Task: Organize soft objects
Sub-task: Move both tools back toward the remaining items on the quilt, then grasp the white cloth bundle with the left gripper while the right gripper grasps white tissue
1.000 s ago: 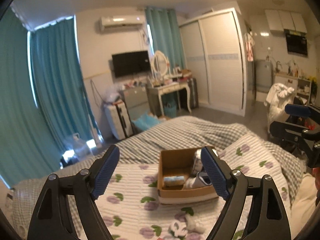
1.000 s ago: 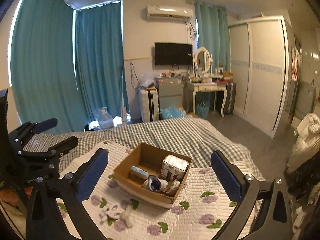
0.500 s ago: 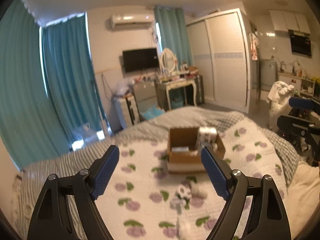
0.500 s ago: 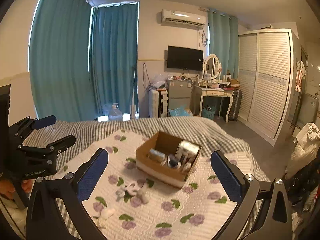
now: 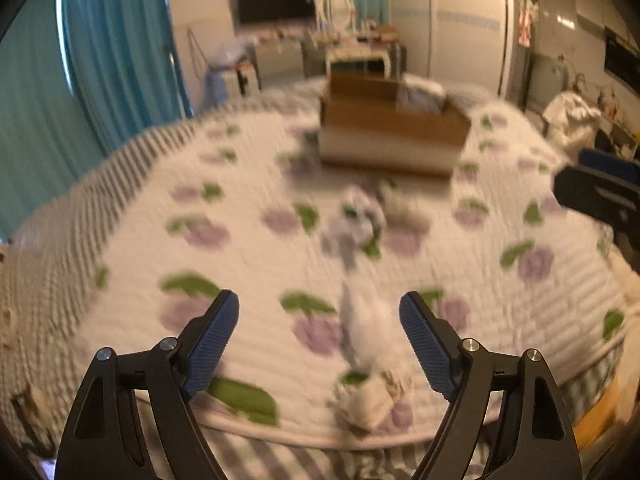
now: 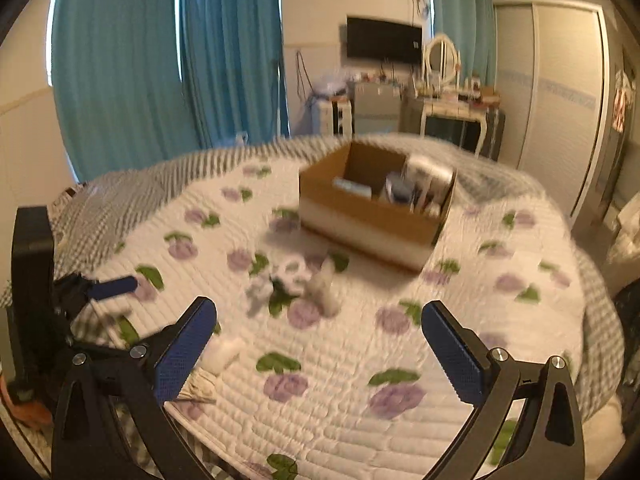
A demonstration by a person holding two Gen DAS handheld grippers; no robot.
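Observation:
A cardboard box (image 5: pixel 394 128) holding several soft items stands on the floral quilt (image 5: pixel 248 248); it also shows in the right wrist view (image 6: pixel 372 216). Small white soft pieces lie loose in front of it (image 5: pixel 360 216) (image 6: pixel 296 280). A white sock (image 5: pixel 366 328) lies near the quilt's front edge, between the fingers of my open, empty left gripper (image 5: pixel 319 320); it also shows in the right wrist view (image 6: pixel 222 354). My right gripper (image 6: pixel 319 326) is open and empty above the quilt. Both views are motion-blurred.
The quilt lies on a checked bedspread (image 6: pixel 132 192). Teal curtains (image 6: pixel 168 52), a wall television (image 6: pixel 384 38), a dressing table (image 6: pixel 452 108) and a white wardrobe (image 6: pixel 560 92) stand beyond the bed. The left gripper's body (image 6: pixel 60 300) shows at the right view's left edge.
Both grippers have pulled back from the box and tilted down toward the quilt. The loose pieces and the sock at the near edge have come into view. Both grippers stay open.

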